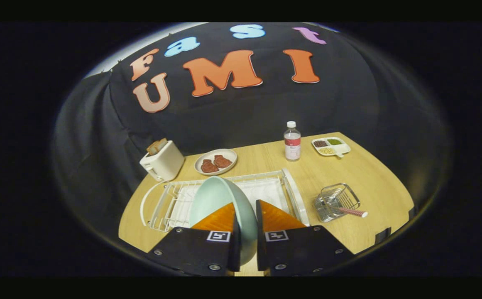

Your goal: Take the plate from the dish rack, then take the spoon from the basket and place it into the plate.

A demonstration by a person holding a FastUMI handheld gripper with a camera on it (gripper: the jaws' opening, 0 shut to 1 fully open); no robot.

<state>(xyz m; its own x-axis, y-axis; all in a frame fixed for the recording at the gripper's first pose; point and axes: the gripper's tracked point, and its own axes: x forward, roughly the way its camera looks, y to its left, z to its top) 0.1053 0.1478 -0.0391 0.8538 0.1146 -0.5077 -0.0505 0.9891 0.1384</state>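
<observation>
A pale green plate (218, 199) stands on its edge over the white wire dish rack (294, 195). Its rim runs between my two fingers, and my gripper (245, 203) is shut on it. I cannot tell whether the plate's lower edge touches the rack, because the fingers hide it. To the right of the rack a small wire basket (336, 201) lies tipped on the wooden table (373, 178). A spoon (351, 212) with a reddish handle pokes out of the basket toward me.
Beyond the rack stand a white toaster (162, 161) with bread in it, a plate with two brown pieces of food (216, 162), a clear water bottle (292, 141) and a divided snack tray (331, 146). The table's near edge lies just right of the basket.
</observation>
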